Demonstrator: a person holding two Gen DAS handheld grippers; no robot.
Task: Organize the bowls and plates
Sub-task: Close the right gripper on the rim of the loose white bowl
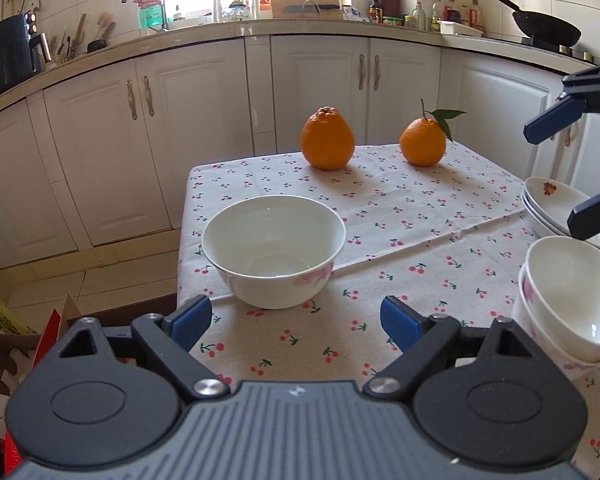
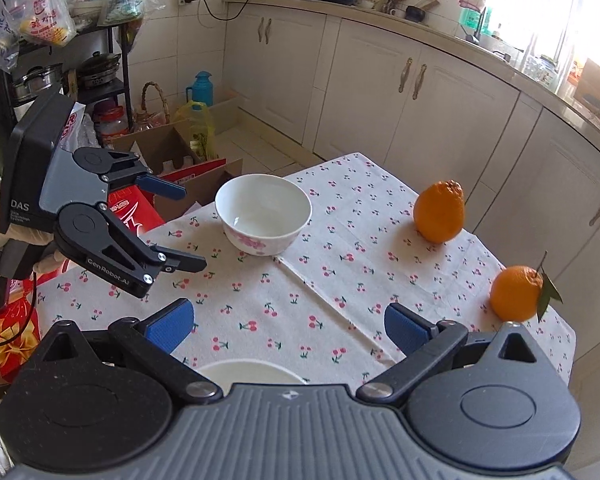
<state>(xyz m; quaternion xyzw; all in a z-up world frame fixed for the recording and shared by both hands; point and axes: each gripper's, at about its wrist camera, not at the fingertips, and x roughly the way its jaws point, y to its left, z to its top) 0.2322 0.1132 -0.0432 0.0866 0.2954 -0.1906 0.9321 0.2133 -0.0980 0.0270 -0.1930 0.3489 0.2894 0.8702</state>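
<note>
A single white bowl (image 1: 274, 248) with pink flowers stands near the table's left edge, just ahead of my open, empty left gripper (image 1: 296, 324). It also shows in the right wrist view (image 2: 263, 213), with the left gripper (image 2: 180, 226) beside it. Stacked white bowls (image 1: 568, 304) stand at the right edge, with stacked plates (image 1: 552, 208) behind them. My right gripper (image 2: 290, 326) is open and empty, above a white bowl rim (image 2: 252, 372). In the left wrist view, the right gripper (image 1: 568, 172) hovers over the plates.
Two oranges (image 1: 327, 139) (image 1: 423, 142) sit at the table's far side on the cherry-print cloth (image 1: 380, 272). White cabinets (image 1: 320, 88) stand behind. Cardboard boxes (image 2: 172, 152) and bags lie on the floor left of the table.
</note>
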